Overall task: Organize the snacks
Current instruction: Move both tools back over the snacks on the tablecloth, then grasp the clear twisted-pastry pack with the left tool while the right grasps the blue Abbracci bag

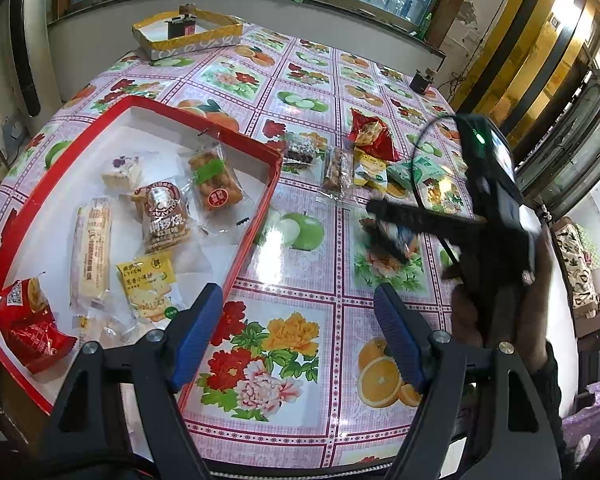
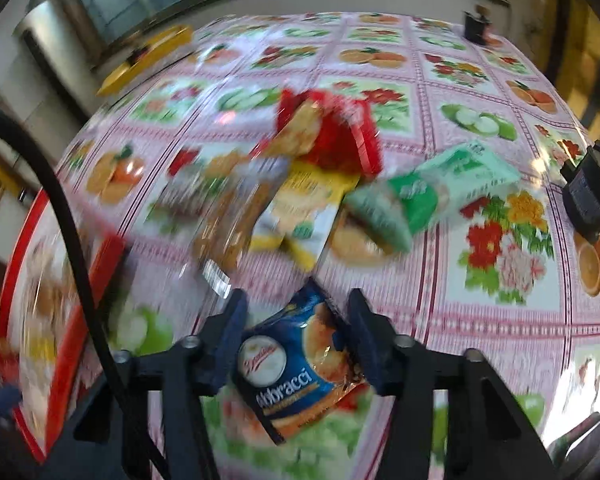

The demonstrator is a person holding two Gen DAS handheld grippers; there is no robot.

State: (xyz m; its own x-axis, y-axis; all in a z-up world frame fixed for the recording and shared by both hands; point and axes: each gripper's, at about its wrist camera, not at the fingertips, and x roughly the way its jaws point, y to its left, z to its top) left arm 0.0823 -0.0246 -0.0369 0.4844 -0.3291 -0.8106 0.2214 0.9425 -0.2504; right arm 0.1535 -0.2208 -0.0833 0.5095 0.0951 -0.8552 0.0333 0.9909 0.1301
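Right tool [image 2: 298, 344] clenched on the blue packet [image 2: 300, 372], held over the table [image 1: 300, 200] right of the red box [image 1: 256, 216]. Left tool [image 1: 300, 332] released, empty, above the box's near corner.

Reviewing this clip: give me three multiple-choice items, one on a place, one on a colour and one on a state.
1. Where is the blue packet?
A in the red tray
B between the right tongs
C on the windowsill

2. What colour is the tray's rim?
A green
B black
C red

3. How do the left tongs stand?
A open, holding nothing
B fully shut
C shut on a bottle

Answers:
1 B, both pads press the packet's sides above the tablecloth.
2 C, the rim around the packed snacks is bright red.
3 A, only tablecloth shows in the wide gap between the blue pads.
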